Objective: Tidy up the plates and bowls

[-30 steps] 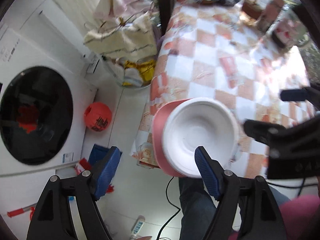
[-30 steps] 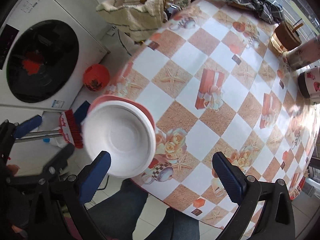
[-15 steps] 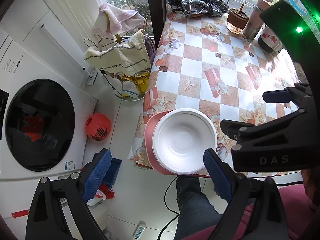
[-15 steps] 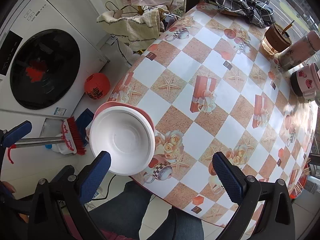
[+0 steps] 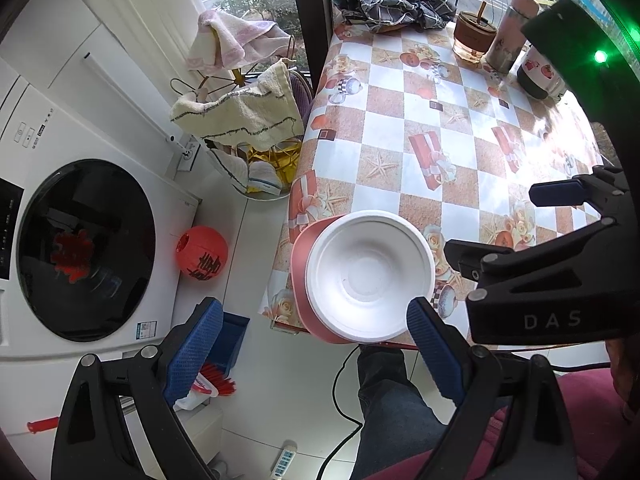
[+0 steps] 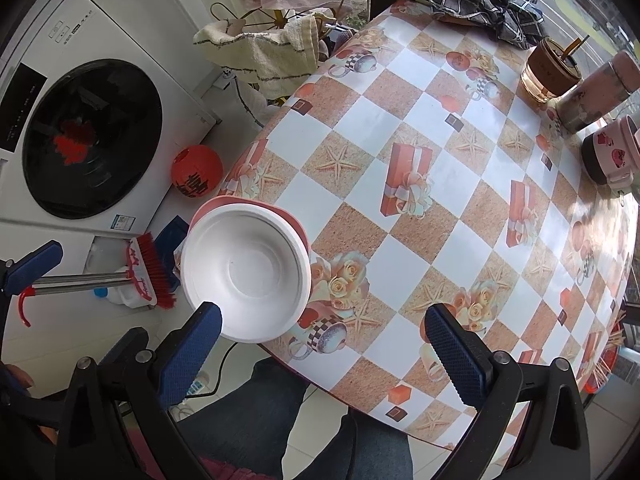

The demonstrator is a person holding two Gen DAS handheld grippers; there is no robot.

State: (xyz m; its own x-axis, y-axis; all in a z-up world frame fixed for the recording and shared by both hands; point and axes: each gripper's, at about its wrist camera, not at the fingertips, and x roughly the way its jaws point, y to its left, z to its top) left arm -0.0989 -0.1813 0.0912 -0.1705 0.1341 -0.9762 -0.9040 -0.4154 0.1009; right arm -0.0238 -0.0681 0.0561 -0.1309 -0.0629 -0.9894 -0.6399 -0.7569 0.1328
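A white bowl (image 5: 370, 276) sits inside a pink plate (image 5: 301, 256) at the near left corner of the checkered table (image 5: 436, 120). The stack overhangs the table edge a little. My left gripper (image 5: 310, 320) hovers above it, open, with its right fingertip in front of the bowl's near rim and its left one over the floor. In the right wrist view, the bowl (image 6: 244, 272) and plate (image 6: 290, 218) lie up and left of my right gripper (image 6: 323, 316). It is open wide over the table's near edge and holds nothing.
A washing machine (image 5: 84, 248), a red lantern (image 5: 202, 254) and a rack of towels (image 5: 240, 116) stand left of the table. Cups and a bottle (image 6: 592, 92) and a dark cloth (image 6: 484, 4) line the far edge. A person's legs (image 6: 256, 420) and a cable lie below.
My left gripper has drawn up and back from the bowl and its jaws have widened. The bowl and plate stayed put. The right gripper has hardly moved.
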